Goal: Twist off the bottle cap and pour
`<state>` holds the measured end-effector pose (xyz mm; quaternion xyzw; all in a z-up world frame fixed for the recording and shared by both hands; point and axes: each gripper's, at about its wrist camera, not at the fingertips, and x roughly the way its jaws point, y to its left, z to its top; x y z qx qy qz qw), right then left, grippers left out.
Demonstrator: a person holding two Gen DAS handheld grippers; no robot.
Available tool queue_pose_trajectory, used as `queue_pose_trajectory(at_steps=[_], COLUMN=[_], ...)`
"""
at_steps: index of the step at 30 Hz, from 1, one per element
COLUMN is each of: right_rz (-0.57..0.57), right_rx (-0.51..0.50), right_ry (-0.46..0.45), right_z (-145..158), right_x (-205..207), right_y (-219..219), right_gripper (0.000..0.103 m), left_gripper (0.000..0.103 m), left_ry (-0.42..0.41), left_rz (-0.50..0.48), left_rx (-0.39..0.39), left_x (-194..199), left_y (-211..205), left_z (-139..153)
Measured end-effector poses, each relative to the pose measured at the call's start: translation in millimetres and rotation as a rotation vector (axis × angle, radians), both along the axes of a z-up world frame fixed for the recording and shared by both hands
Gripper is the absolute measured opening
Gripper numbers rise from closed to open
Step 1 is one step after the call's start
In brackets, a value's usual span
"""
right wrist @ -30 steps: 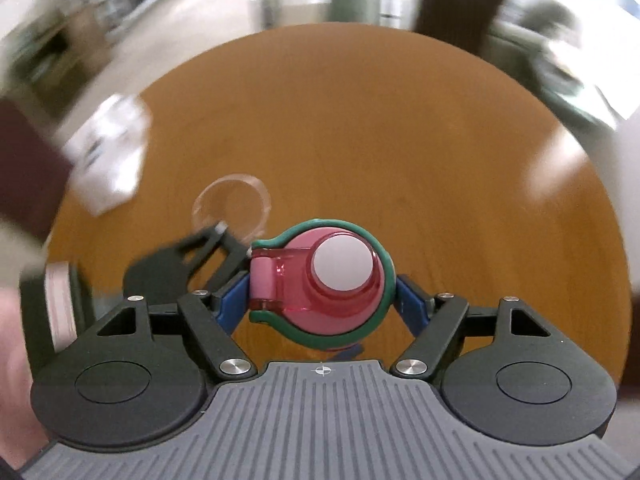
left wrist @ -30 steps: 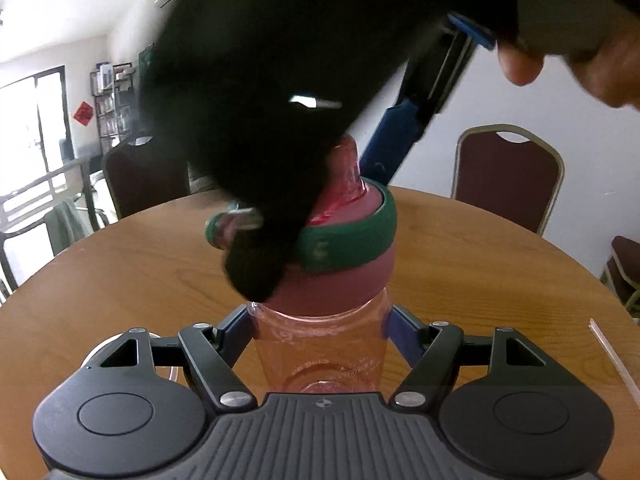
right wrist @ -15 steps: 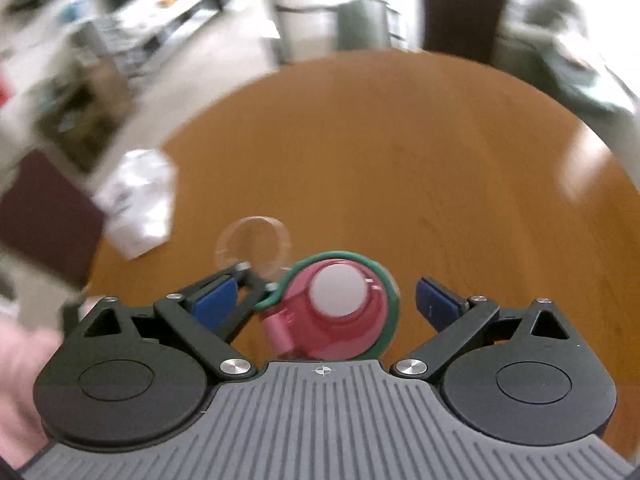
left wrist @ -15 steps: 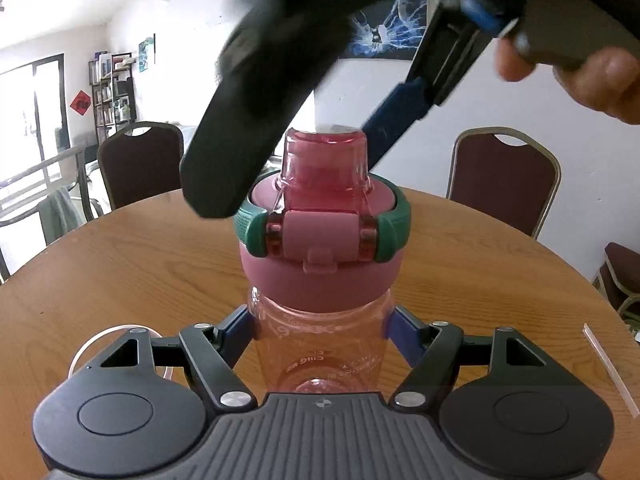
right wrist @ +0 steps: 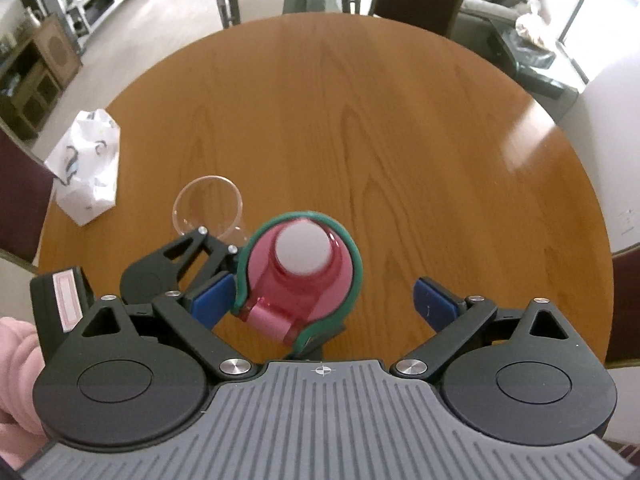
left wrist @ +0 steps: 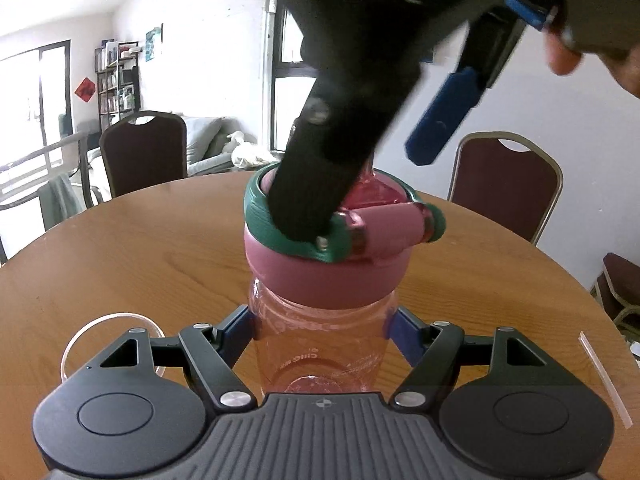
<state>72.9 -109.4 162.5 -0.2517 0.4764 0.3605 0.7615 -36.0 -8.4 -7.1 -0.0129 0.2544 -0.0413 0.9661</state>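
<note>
The left wrist view shows our left tool (left wrist: 322, 328) clamped on the clear pink body of the bottle (left wrist: 320, 344), its blue pads pressed against either side just below the cap (left wrist: 326, 276). The bottle stands upright on the round wooden table (left wrist: 140, 256), and the pink cap with its green carry loop (left wrist: 280, 236) sits on top, looking slightly tilted in this view. Above it hangs our right tool (left wrist: 380, 168), blurred; one dark finger reaches down to the loop on the left side of the cap, while the other finger with its blue pad stays up in the air, well clear of the cap. From the right wrist view we look straight down on the cap's white top (right wrist: 303, 250). Our right tool (right wrist: 324, 300) is spread wide there: the left blue pad (right wrist: 210, 300) lies just beside the green loop, whether touching or not we cannot tell, and the right pad is well apart from the cap. A clear cup (right wrist: 207, 208) stands on the table just beyond the left tool, near the bottle. A white plastic bag (right wrist: 86, 168) lies past the table's left edge.
</note>
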Motion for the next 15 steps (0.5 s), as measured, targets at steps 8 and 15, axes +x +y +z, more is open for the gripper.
queue_pose_trajectory(at_steps=[8,15], right_rz=[-0.094,-0.106], right_rx=[0.083,0.064], right_ry=[-0.101,-0.076], right_z=[-21.8,-34.5], right_x=[-23.1,-19.7], right_y=[5.9,9.3], right_gripper=[0.072,0.072], left_gripper=[0.072,0.072], left_ry=[-0.003,-0.002], left_rz=[-0.002,-0.014], left_rx=[0.048,0.060], left_x=[6.9,8.4], left_y=[1.1,1.8], left_z=[-4.9,-6.2])
